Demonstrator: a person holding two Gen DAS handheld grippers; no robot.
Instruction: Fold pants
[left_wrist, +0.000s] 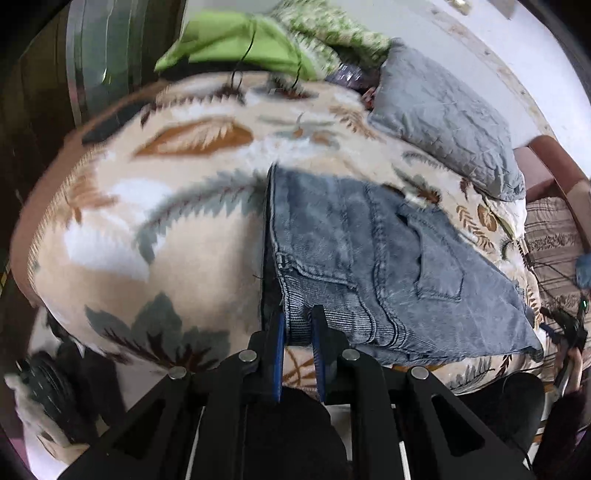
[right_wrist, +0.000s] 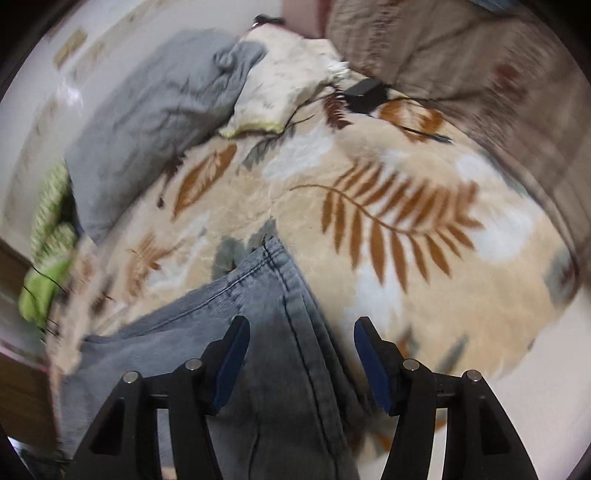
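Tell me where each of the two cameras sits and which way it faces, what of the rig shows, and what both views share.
Left wrist: on the left gripper, looking steeply down at the jeans on the leaf-print blanket; its blue-padded fingers are shut on the waistband.
Right wrist: on the right gripper, angled down over a jeans leg; its fingers stand open, clear of the cloth.
Shared: jeans, blanket, grey pillow, green cloth.

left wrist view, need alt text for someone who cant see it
The left gripper, shut, pinches the near edge of blue jeans lying on a leaf-print blanket. A grey pillow and green cloth lie at the far side.
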